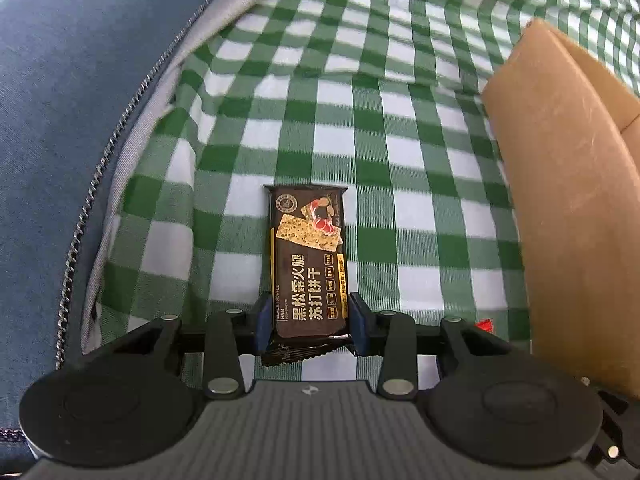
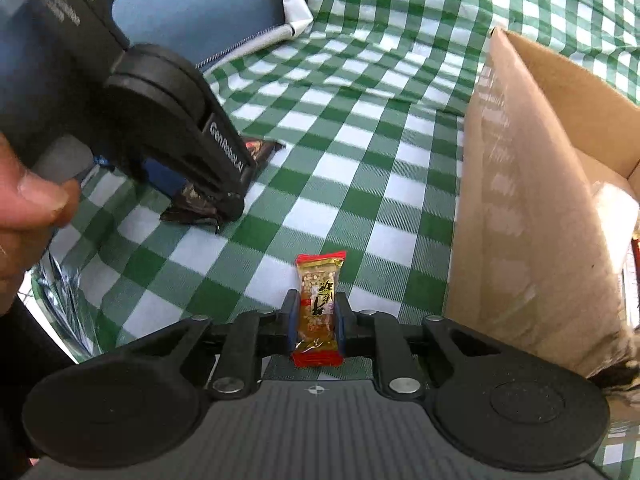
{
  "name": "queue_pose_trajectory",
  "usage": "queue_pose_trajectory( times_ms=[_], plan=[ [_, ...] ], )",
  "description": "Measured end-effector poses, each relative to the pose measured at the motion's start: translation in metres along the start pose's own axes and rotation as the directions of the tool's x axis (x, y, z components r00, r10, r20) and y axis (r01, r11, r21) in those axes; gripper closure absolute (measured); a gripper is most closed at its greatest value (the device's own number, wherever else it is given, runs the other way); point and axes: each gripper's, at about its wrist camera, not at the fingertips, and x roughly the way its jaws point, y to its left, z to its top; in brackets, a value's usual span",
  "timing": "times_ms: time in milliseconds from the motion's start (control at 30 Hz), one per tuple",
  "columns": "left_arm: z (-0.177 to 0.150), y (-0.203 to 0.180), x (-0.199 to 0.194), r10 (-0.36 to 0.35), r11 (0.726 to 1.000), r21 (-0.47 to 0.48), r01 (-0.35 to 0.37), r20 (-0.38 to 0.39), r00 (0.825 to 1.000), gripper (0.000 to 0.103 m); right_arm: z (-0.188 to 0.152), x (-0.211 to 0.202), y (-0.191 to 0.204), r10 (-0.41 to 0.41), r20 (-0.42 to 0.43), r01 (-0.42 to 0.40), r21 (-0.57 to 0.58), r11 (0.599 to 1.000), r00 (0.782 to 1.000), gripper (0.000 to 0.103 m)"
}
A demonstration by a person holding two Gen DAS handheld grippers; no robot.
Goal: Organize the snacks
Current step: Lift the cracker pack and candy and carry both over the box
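Left gripper (image 1: 310, 322): your jaws stand narrow against the long edges of a black truffle ham soda-cracker packet (image 1: 307, 256), the blue pads touching its near end on both sides. From the right wrist view the packet (image 2: 224, 182) looks to lie on the cloth, with its near end tipped up at the jaws; it is clamped but not yet carried.

Right gripper (image 2: 316, 326): your jaws are nearly together and closed on a small clear candy wrapper with red ends (image 2: 319, 308). It stands lengthwise between the pads, its far end pointing toward 12 o'clock. Whether it is clear of the cloth cannot be told.

Green-and-white checked tablecloth (image 1: 360, 100): it covers the working surface, rumpled toward 12 o'clock.

Cardboard box (image 2: 532, 184): it sits at 3 o'clock of the right gripper, just beside it, with its flap upright and its top open. A pale item and a sliver of red packaging show inside at its right edge; the rest of its contents are hidden. In the left wrist view the same box (image 1: 568, 184) stands at 2 to 3 o'clock.

Blue zippered bag (image 1: 60, 120): at 9 to 11 o'clock of the left gripper, resting on the cloth.

Your hand (image 2: 28, 216): at 9 o'clock in the right wrist view, on the left gripper's handle.

Progress: both snacks are gripped, neither is stowed. The box already seems to hold some items, so sorting appears under way. No other loose snacks are visible on the cloth. Remaining, as a judgement: lift each piece and carry it to the box.
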Motion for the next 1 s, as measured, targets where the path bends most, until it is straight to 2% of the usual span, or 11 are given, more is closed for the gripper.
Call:
queue_pose_trajectory(
  times_ms=[167,300,533,767,900,1000],
  plan=[
    [0.005,0.006,-0.021,-0.037,0.998,-0.041,0.041,0.091,0.995,0.06,0.011,-0.018,-0.003,-0.005,0.079,0.004,0.013,1.0,0.997,0.085],
    [0.009,0.009,-0.032,-0.051,0.996,-0.065,0.06,0.136,0.989,0.06,0.022,-0.039,-0.008,-0.009,0.147,0.004,0.036,0.999,0.989,0.085],
    [0.014,0.006,-0.048,-0.074,0.994,-0.065,0.088,0.195,0.978,0.06,0.051,-0.083,-0.032,-0.039,0.274,0.022,0.065,0.998,0.961,0.085],
    [0.015,0.001,-0.053,-0.097,0.993,-0.051,0.111,0.219,0.971,0.06,0.082,-0.123,-0.098,-0.121,0.381,0.093,0.093,0.991,0.917,0.085],
    [0.017,-0.004,-0.056,-0.105,0.992,-0.047,0.119,0.237,0.966,0.06,0.067,-0.124,-0.135,-0.187,0.391,0.146,0.132,0.98,0.901,0.085],
    [0.017,-0.01,-0.058,-0.111,0.992,-0.037,0.125,0.257,0.96,0.06,0.043,-0.112,-0.153,-0.221,0.359,0.15,0.214,0.965,0.907,0.085]
  ],
)
